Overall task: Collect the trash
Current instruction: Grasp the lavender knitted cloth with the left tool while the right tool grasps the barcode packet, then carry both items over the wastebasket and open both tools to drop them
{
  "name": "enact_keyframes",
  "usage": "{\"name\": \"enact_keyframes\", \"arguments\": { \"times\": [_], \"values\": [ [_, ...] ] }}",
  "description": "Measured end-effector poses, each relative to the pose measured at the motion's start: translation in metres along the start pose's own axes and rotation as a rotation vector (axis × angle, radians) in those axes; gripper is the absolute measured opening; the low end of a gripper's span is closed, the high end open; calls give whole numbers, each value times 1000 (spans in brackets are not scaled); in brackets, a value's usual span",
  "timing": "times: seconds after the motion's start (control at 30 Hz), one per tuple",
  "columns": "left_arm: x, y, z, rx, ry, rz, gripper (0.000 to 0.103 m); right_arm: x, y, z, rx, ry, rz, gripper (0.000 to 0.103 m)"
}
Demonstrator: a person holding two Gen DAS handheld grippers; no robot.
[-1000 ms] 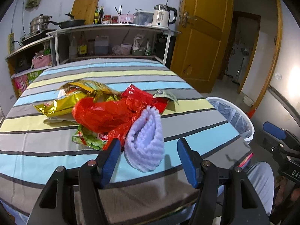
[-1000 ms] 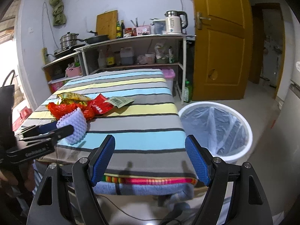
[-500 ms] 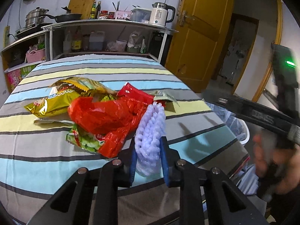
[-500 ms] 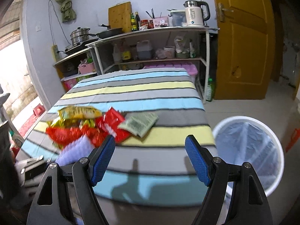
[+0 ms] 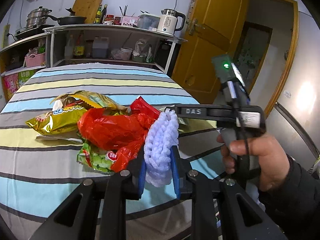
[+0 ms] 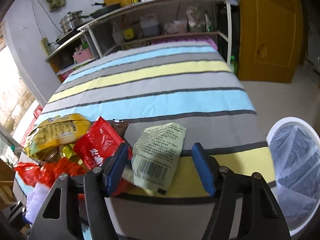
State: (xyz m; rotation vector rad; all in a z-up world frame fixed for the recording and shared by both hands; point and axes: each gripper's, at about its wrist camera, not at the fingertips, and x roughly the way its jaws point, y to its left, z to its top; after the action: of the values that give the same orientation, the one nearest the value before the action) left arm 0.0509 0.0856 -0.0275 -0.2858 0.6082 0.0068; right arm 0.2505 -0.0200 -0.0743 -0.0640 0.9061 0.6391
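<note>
Left wrist view: the left gripper (image 5: 158, 168) is pinching the lilac foam net (image 5: 161, 146) between its blue pads, jaws drawn in tight against both sides of it. The net is standing up from the pads, its top leaning toward the right gripper's black body. Just left of the pads, a red plastic bag (image 5: 114, 128) is lying crumpled over a green snack packet (image 5: 94, 158). Beyond those, a gold chip bag (image 5: 66, 112) and a red wrapper (image 5: 144, 108) are sitting in the same heap on the striped tablecloth (image 5: 40, 180). The person's right hand (image 5: 254, 158) is gripping the other tool's handle, off to the right.

Right wrist view: the right gripper (image 6: 160, 168) is hanging wide open with nothing between its pads. A pale green packet (image 6: 160, 156) is lying flat directly ahead, in the gap between the fingers, barcode end nearest. The red wrapper (image 6: 100, 144) is touching the left pad's side; the gold bag (image 6: 58, 134) is further left. The white bin (image 6: 296, 164) with its clear liner is standing on the floor to the right of the right finger, beside the table edge.
</note>
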Motion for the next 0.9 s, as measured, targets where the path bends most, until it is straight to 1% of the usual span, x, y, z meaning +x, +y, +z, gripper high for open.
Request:
{"name": "enact_keyframes", "arguments": {
  "times": [0.03,0.07,0.1,0.27,0.33,0.43,0.63,0.77,0.9],
  "values": [
    [1,0,0,0,1,-3,23,0,0,2,-1,-2,-9,57],
    [1,0,0,0,1,-6,23,1,0,3,-1,0,-16,51],
    [1,0,-1,0,1,-8,23,1,-1,3,0,2,-19,50],
    [2,2,1,4,3,-7,23,0,0,2,-32,4,-42,36],
    [2,1,2,5,3,-1,23,-3,-2,0,-34,2,-36,33],
    [0,-3,3,6,2,6,23,-9,-6,-4,-30,-12,-28,32],
    [-3,-14,6,20,-2,19,23,-34,-15,-14,-16,-50,-10,31],
    [-2,-24,13,32,-2,23,23,-55,-29,-22,5,-76,-4,31],
    [6,-39,23,50,7,11,23,-78,-47,-29,33,-109,-14,31]
  ]
}}
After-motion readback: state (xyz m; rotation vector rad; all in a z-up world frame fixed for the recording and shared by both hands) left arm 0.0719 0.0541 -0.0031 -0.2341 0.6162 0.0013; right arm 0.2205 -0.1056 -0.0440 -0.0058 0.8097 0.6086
